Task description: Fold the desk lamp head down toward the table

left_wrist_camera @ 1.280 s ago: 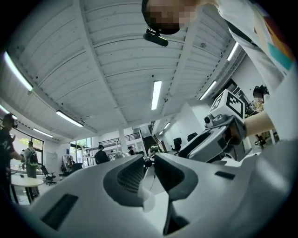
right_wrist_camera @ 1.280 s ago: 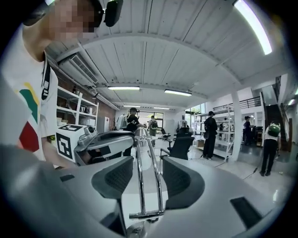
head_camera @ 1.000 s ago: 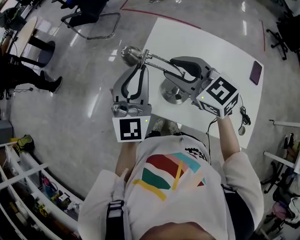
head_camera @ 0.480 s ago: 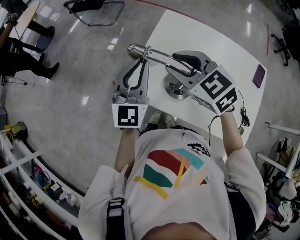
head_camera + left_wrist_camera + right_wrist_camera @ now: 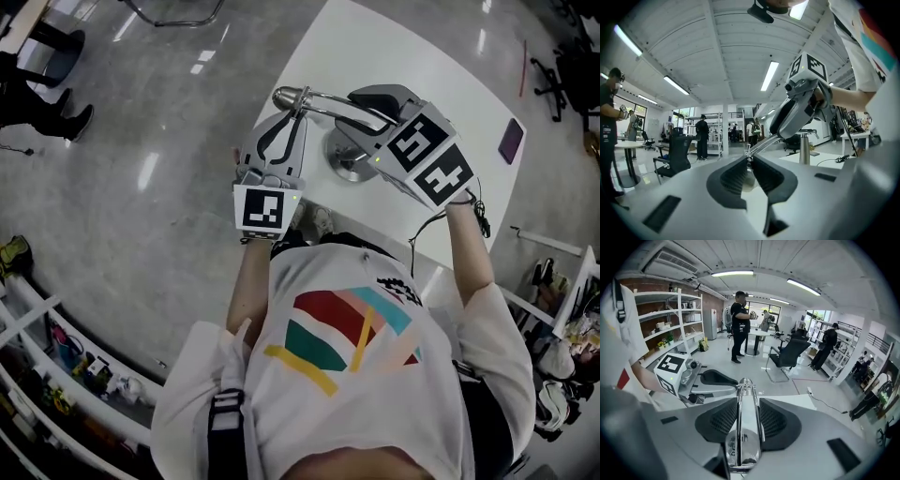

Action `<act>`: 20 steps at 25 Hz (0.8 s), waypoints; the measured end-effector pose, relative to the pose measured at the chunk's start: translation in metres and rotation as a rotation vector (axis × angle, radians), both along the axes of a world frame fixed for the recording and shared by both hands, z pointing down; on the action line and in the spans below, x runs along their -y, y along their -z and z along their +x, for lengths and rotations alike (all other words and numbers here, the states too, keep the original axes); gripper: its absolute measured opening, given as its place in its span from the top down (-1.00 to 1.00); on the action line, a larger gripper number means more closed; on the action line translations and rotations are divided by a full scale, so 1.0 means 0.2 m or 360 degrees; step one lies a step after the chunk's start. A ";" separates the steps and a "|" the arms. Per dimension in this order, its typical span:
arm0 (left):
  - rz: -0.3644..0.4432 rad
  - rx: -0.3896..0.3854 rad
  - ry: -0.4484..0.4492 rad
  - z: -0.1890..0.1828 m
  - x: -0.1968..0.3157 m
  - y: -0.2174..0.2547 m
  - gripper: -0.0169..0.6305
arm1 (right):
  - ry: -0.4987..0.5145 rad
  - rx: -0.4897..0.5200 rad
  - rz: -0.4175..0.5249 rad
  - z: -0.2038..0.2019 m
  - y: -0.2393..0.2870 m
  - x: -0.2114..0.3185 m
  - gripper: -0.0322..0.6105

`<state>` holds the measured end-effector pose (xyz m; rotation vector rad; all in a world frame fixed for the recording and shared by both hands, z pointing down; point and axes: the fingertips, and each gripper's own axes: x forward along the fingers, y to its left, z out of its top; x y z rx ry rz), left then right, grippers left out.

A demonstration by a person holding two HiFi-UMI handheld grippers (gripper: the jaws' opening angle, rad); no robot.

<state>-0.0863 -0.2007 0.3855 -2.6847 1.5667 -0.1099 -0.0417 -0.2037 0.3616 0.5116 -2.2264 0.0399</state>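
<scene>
A chrome desk lamp stands on the white table (image 5: 422,66), its round base (image 5: 347,164) near the front edge. Its thin arm (image 5: 328,101) lies almost level and ends in the small chrome head (image 5: 286,96) past the table's left edge. My left gripper (image 5: 295,114) is shut on the lamp head (image 5: 749,180), pointing level. My right gripper (image 5: 361,103) is shut on the lamp arm (image 5: 743,423), which runs straight out between its pads (image 5: 724,420). In the left gripper view the right gripper (image 5: 801,108) hangs above the lamp's upright post (image 5: 804,150).
A purple phone (image 5: 512,141) lies at the table's far right, and a cable (image 5: 483,225) trails off the right edge. A black office chair (image 5: 787,355) and standing people (image 5: 739,324) are beyond on the shiny floor. Shelves (image 5: 670,319) line the left wall.
Both grippers have sunk with the lamp's arm and head still held. The arm has swung down from a slope to nearly level, closer to the table.
</scene>
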 end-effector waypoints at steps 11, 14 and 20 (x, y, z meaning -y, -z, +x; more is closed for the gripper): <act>-0.0219 -0.0005 -0.0112 0.05 -0.01 -0.16 0.68 | -0.0024 -0.0250 -0.0173 0.02 -0.10 0.01 0.42; -0.0258 -0.0015 -0.0143 0.05 -0.01 -0.20 0.68 | -0.0005 -0.0353 -0.0232 0.00 -0.13 0.02 0.42; -0.0368 -0.0024 -0.0227 0.07 -0.02 -0.26 0.68 | 0.0036 -0.0516 -0.0365 0.00 -0.19 0.02 0.42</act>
